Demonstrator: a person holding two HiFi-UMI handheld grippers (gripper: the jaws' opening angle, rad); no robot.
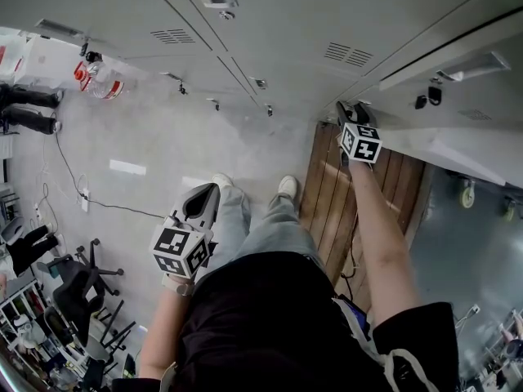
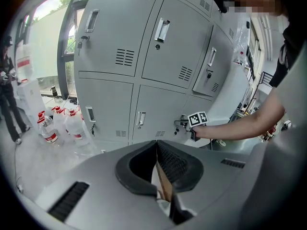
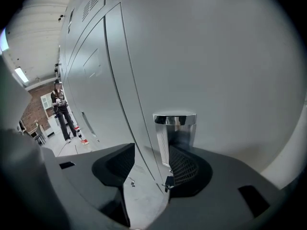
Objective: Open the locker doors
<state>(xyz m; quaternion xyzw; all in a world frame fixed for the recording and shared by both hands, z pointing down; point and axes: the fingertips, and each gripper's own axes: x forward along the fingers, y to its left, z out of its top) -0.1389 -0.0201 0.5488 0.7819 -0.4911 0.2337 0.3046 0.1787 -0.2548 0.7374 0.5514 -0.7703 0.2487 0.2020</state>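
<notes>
Locker door (image 3: 230,80) is sitting right in front of my right claw (image 3: 148,170), smooth grey painted sheet metal. Its chrome pull handle (image 3: 174,128) is standing just ahead of the right-hand jaw, long axis upright. I'm holding the jaws spread wide, the door's edge seam running between them, pinching nothing. The handle's polished and boxy, and I'm guessing slippery. My left claw (image 2: 158,164) is hanging well back, jaws pressed together and empty, so the right one's nearer.
</notes>
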